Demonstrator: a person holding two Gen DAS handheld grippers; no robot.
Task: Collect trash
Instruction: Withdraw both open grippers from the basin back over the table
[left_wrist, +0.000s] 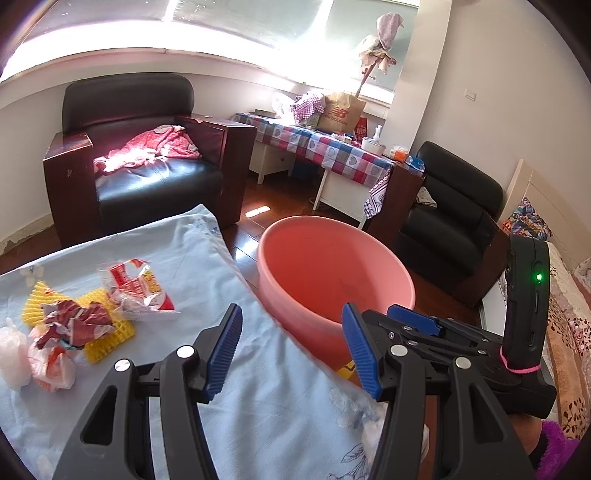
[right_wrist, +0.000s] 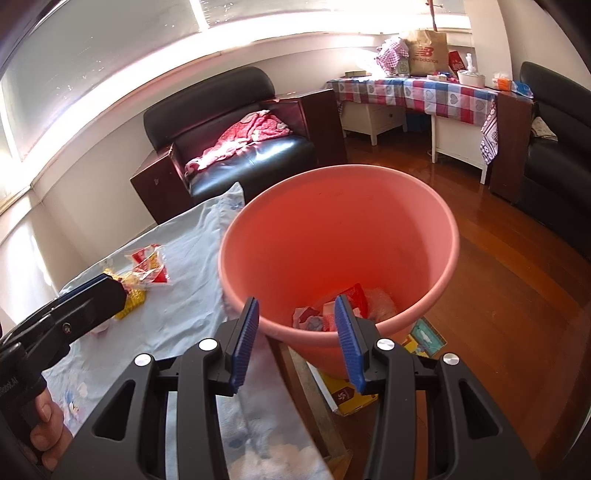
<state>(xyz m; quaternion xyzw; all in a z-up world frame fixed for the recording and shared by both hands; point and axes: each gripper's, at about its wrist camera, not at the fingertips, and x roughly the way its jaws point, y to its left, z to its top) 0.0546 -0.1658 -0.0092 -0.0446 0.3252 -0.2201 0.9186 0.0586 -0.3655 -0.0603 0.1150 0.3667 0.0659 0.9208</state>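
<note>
A pink bucket (left_wrist: 334, 271) stands beside a table under a light blue cloth (left_wrist: 207, 266). Trash lies on the cloth at the left: a red-and-white wrapper (left_wrist: 138, 286), yellow foam netting (left_wrist: 107, 332), crumpled red paper (left_wrist: 79, 319) and white-pink plastic (left_wrist: 22, 356). My left gripper (left_wrist: 291, 350) is open and empty above the cloth, right of the trash. My right gripper (right_wrist: 295, 338) is open and empty at the near rim of the bucket (right_wrist: 417, 206), which holds crumpled wrappers (right_wrist: 347, 304). The left gripper also shows in the right wrist view (right_wrist: 96, 295) by the netting (right_wrist: 131, 299).
A black armchair (left_wrist: 147, 177) with a red garment stands behind the table. A checkered-cloth table (left_wrist: 325, 147) holds bags and boxes. A black sofa (left_wrist: 458, 218) is at the right. Flat boxes (right_wrist: 417, 350) lie on the wooden floor under the bucket.
</note>
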